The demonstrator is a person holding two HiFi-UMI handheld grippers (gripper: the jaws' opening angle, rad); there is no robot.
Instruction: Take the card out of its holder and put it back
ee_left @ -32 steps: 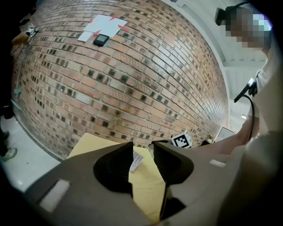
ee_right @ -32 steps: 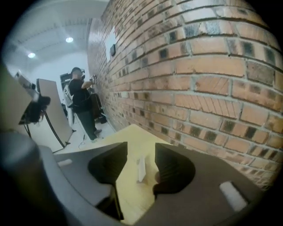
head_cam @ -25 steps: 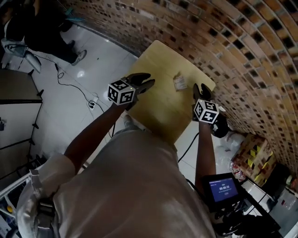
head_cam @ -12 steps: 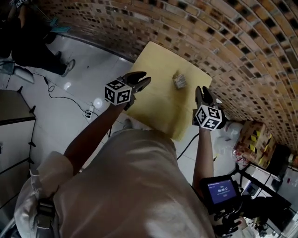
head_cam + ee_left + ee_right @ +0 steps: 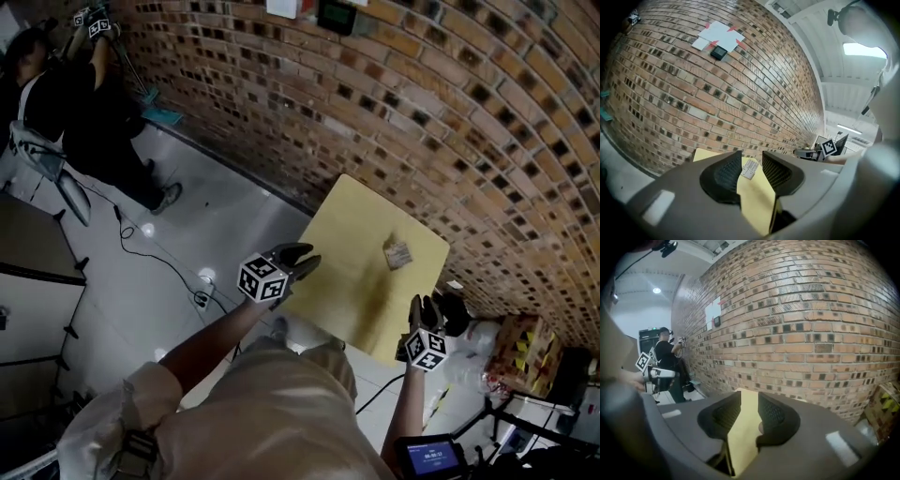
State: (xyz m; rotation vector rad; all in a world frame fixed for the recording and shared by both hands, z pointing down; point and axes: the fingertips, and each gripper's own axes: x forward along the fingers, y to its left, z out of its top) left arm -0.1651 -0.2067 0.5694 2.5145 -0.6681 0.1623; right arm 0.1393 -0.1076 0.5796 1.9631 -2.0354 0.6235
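The card in its clear holder [image 5: 397,253] lies flat on the far right part of the yellow table [image 5: 356,234]. My left gripper [image 5: 305,262] hovers off the table's left edge, open and empty. In the left gripper view the card holder [image 5: 749,168] shows far off through the gap of that gripper [image 5: 752,153]. My right gripper [image 5: 424,305] hangs at the table's near right corner, well short of the holder. Its jaws have just been closing partway. In the right gripper view that gripper [image 5: 749,394] shows only bare table [image 5: 740,437] in its gap.
A brick wall [image 5: 450,112] runs behind the table, with papers and a small device [image 5: 719,52] fixed on it. A person [image 5: 66,103] stands at the far left. Cables [image 5: 159,253] lie on the white floor. Boxes [image 5: 525,361] and a screen [image 5: 431,459] are at the lower right.
Both grippers have drawn back from the table top to its near edges. The head view has swung, so the table now sits farther off. The card holder has not moved.
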